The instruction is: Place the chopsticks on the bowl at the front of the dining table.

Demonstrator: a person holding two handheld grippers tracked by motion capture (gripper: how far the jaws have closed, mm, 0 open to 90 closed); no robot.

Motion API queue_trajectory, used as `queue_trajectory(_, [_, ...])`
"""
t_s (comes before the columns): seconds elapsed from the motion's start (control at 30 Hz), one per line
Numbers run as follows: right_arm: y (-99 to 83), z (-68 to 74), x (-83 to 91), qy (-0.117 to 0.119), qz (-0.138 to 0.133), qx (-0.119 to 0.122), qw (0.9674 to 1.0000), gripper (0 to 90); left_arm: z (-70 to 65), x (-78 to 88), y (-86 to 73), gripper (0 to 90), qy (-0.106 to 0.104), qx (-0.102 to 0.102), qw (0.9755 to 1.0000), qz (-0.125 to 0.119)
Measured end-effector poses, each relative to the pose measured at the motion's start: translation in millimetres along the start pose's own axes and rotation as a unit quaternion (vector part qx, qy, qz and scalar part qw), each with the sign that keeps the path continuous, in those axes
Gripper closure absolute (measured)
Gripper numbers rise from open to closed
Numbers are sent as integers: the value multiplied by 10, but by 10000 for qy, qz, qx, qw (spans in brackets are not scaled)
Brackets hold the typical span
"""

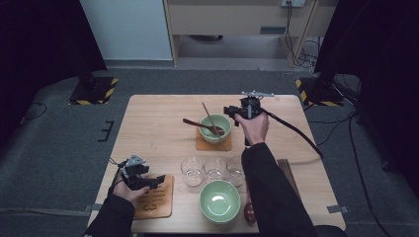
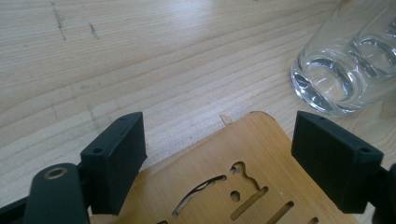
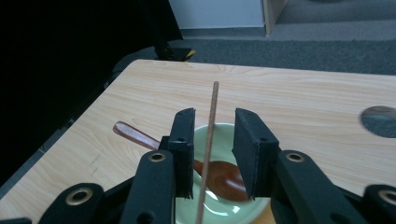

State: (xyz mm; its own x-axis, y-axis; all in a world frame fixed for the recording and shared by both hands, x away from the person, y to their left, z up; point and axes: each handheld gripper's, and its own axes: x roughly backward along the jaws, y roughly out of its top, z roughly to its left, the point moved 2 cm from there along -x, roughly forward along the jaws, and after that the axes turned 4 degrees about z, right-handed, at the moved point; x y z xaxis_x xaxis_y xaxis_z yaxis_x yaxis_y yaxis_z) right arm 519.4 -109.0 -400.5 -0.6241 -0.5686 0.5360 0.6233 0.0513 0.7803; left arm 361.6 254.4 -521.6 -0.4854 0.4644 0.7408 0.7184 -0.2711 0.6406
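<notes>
Right gripper [image 1: 232, 112] hangs just beside the far green bowl [image 1: 215, 128], jaws slightly parted around the chopstick [image 3: 208, 144] (not pinching it), while left gripper [image 1: 157, 180], jaws wide and empty, hovers over the wooden coaster [image 2: 243, 172].

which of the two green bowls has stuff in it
The far green bowl, on the small wooden mat beside the right gripper. It holds a wooden spoon and a chopstick. The near green bowl, at the table's front edge, holds nothing.
</notes>
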Motion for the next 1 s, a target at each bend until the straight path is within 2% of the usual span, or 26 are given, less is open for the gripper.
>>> queue_trajectory(0.23, [-110,-201,488,-141,-60,263,9995,661,-7,-8,-3,177,5,1,10000,17])
queue_trajectory(0.4, [-264,-327,783,-188,-140,290,9993,626,5,-8,-7,177,6,55,10000,10])
queue_trajectory(0.53, [-427,-410,968,-251,-94,323,9991,613,1,-13,-5,175,-24,101,9999,-9])
queue_trajectory(0.63, [-544,-477,1077,-309,-90,303,9990,610,-4,-15,-3,158,-69,177,9998,-53])
queue_trajectory(0.73, [-669,-547,1147,-384,-147,290,9987,570,-11,-17,-2,133,-99,203,9997,-71])
queue_trajectory(0.83, [-810,-600,1189,-413,-65,344,9985,571,-11,-22,-1,126,-105,194,9997,-71])
queue_trajectory(1.0, [-1095,-680,1243,-613,358,429,9966,642,-6,-18,-6,132,-58,161,9998,-32])
